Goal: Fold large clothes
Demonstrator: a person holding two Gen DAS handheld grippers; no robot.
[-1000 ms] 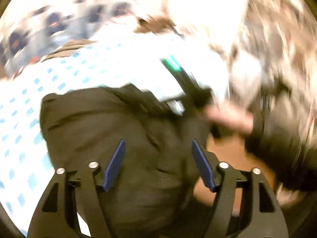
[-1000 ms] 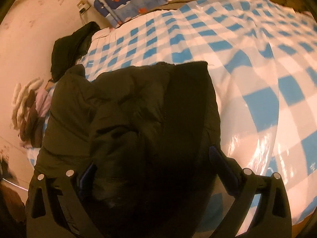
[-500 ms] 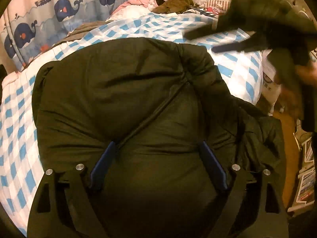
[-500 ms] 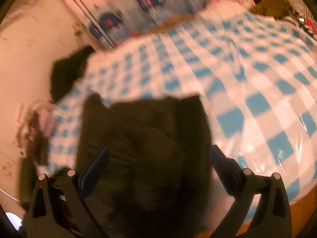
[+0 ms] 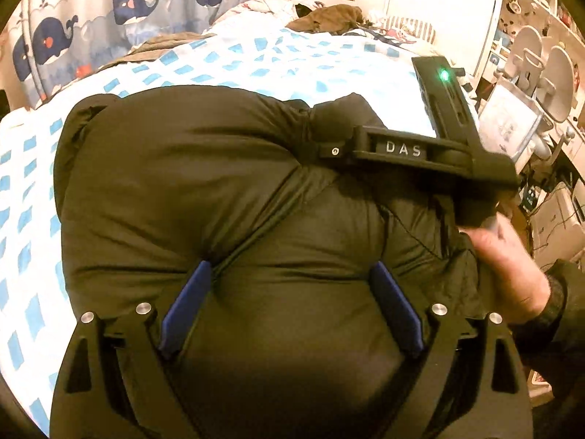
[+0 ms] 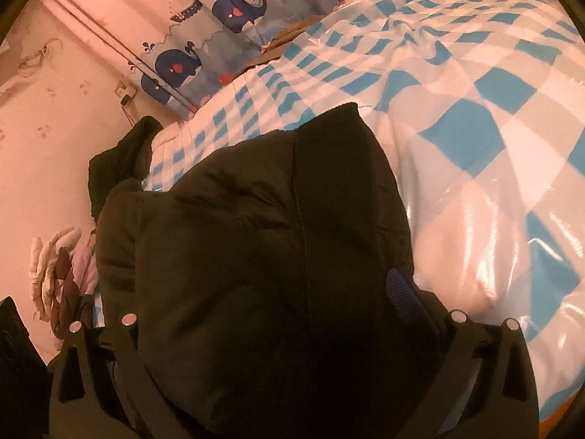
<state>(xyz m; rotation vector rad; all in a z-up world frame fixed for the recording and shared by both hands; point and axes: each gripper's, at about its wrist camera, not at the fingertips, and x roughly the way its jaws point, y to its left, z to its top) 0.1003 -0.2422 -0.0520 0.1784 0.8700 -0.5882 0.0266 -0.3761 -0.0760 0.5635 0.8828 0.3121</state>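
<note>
A dark olive puffy jacket [image 5: 175,183] lies bunched on the blue-and-white checked bed cover [image 5: 33,197]. My left gripper [image 5: 290,270] sits low over its near part. Its jaws are opening wide, the blue pads [image 5: 186,300] lie against the fabric at either side, and padded fabric bulges between them without being pinched. The right gripper's black body [image 5: 402,148], held by a hand [image 5: 504,256], reaches into the jacket's far right fold. In the right wrist view my right gripper [image 6: 278,281] stands wide, pushed into the jacket [image 6: 256,201]. Fabric hides its left pad.
A whale-print curtain [image 5: 128,3] hangs behind the bed. A brown garment [image 5: 329,18] lies near the pillows, a dark garment [image 6: 120,157] on the bed's corner, and a clothes pile [image 6: 58,270] by the pink wall. Shelves and grey chairs [image 5: 541,55] crowd the right.
My left gripper came down onto the jacket and its jaws widened. The right gripper lifted off the jacket, then dropped back into it.
</note>
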